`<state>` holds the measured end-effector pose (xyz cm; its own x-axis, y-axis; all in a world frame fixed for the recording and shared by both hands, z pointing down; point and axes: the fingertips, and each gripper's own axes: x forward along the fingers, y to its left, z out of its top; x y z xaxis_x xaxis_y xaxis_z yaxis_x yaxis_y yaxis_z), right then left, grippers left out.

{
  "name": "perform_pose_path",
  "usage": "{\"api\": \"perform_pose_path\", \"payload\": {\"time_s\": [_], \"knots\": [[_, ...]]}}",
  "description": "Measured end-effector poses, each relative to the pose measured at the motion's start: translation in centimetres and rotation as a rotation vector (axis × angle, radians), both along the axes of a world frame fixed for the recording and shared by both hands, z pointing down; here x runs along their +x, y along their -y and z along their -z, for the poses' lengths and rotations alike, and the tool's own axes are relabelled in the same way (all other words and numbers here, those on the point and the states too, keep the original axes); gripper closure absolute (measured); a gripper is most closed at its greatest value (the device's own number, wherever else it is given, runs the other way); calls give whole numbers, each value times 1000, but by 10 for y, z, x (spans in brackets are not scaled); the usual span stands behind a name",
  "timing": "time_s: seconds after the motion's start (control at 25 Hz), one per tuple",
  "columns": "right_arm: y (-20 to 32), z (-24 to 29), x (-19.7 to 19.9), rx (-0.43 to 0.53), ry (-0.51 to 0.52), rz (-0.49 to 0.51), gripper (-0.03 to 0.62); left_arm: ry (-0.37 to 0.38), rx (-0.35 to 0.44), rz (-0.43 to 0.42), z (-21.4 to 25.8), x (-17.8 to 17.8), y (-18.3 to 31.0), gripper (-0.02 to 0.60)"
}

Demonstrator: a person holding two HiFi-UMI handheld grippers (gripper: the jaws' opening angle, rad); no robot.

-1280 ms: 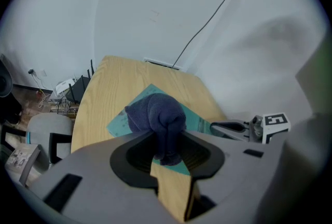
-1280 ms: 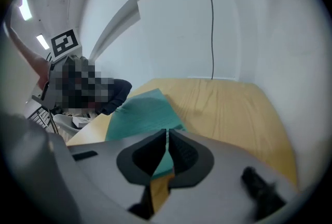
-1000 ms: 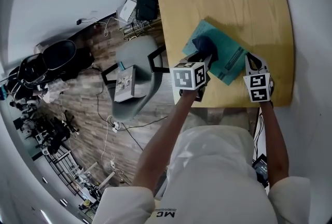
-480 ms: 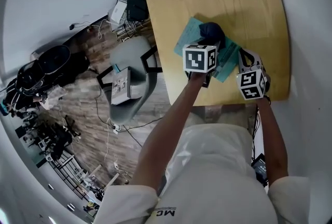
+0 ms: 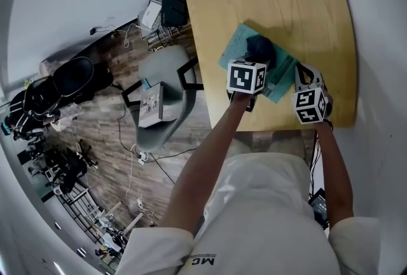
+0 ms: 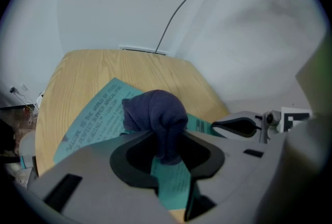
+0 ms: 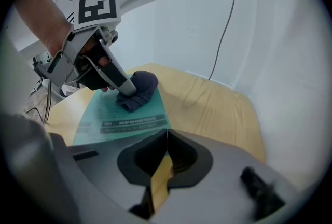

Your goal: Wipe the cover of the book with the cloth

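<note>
A thin teal book (image 5: 278, 74) lies flat on the yellow wooden table (image 5: 305, 6). A bunched dark blue cloth (image 5: 260, 47) rests on its cover. My left gripper (image 5: 253, 62) is shut on the cloth (image 6: 155, 111), which bulges above the jaws over the printed cover (image 6: 96, 114). In the right gripper view the left gripper (image 7: 127, 91) presses the cloth (image 7: 139, 88) onto the book (image 7: 122, 114). My right gripper (image 5: 305, 72) is shut with its tips (image 7: 166, 132) at the book's near edge; I cannot tell whether they touch it.
The table stands against a white wall with a thin cable (image 7: 225, 26) running down it. A grey chair (image 5: 162, 89) stands left of the table, with a router and cables (image 5: 170, 9) on the floor behind it.
The left gripper has slid the cloth across the cover, from the book's left part toward its middle and far side. The right gripper has stayed at the book's near right edge.
</note>
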<state>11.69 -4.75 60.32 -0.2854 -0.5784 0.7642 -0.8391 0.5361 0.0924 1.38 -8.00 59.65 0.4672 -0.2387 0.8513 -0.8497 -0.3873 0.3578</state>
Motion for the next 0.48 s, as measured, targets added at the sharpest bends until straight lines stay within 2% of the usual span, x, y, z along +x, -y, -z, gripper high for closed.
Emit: {"api": "perform_pose_path", "payload": {"time_s": [0.48], "knots": [[2,1,-3,23,-41,34,563,-15,-22,66,2,-45,-45,448]]}}
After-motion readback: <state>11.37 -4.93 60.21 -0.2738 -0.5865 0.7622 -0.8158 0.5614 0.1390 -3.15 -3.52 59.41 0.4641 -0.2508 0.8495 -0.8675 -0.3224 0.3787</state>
